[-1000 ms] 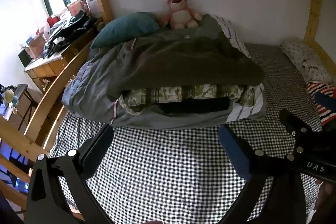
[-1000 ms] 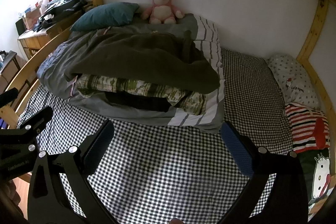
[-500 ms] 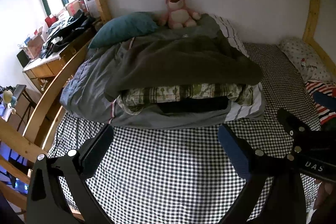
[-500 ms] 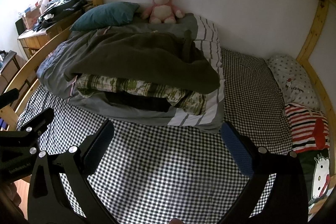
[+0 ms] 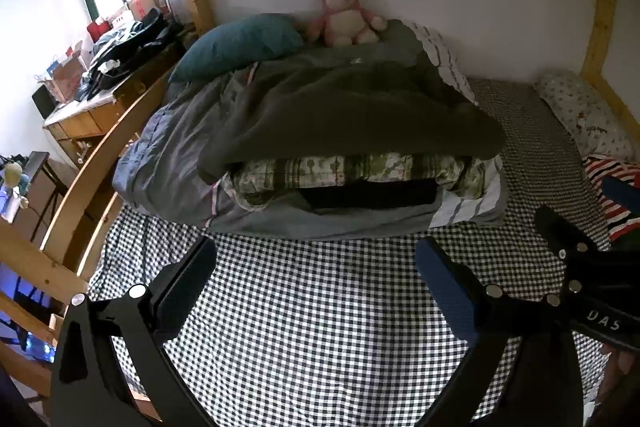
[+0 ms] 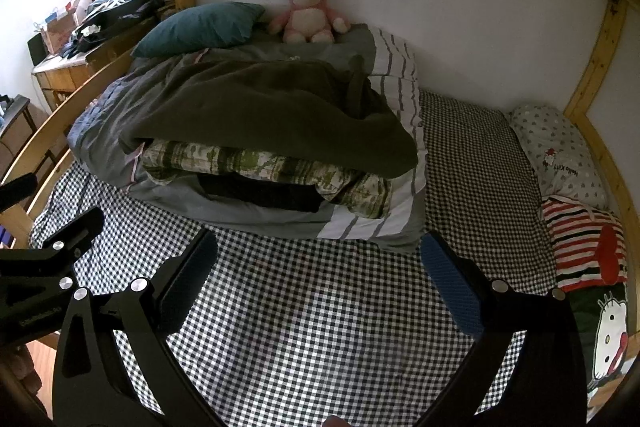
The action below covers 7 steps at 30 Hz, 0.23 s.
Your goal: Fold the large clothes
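Two grippers, left gripper (image 5: pixel 316 277) and right gripper (image 6: pixel 318 267), we hold above the checked sheet (image 6: pixel 320 307), jaws spread and empty; the dark green garment (image 6: pixel 260 107) tops the folded pile behind

A dark olive garment (image 5: pixel 352 115) lies draped over a folded green patterned piece (image 5: pixel 360 173), which rests on a flat black one (image 5: pixel 372 195), all stacked on grey bedding.
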### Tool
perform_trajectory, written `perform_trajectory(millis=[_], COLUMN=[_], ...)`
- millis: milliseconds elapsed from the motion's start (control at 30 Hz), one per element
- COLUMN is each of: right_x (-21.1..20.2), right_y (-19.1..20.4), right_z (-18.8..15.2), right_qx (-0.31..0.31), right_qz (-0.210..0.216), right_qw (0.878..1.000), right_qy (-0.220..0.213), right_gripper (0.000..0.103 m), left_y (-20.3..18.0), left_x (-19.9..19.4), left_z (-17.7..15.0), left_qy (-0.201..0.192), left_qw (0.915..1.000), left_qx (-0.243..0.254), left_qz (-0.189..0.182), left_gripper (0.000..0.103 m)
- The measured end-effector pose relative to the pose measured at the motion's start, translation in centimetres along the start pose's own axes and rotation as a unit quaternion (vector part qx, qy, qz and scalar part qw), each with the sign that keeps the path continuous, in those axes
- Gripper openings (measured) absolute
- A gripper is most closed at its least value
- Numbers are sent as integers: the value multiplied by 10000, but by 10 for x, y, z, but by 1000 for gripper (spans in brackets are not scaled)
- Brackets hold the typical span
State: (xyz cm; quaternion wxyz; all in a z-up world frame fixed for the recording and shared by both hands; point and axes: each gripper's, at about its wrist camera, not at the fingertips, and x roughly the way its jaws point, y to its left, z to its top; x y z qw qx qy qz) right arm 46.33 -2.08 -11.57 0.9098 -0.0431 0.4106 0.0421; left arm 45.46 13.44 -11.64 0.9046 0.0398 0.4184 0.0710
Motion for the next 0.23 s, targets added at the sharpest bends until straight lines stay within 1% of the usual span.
perform_trajectory(millis=[67, 233], right_x=[1, 2], right_y=[0, -2], right_z=[0, 0], right_qx=[9, 12], right_qz=[-6, -25], right_qw=[10000, 10000], right_qy=[9, 19], right_gripper=[100, 100], left_y=[-1, -3], left_x=[0, -1], left_z=[1, 1], left_qy=[14, -16], left_qw=[10000, 10000], left_qx=[8, 50], left_qz=[-49, -26], left_gripper=[98, 98])
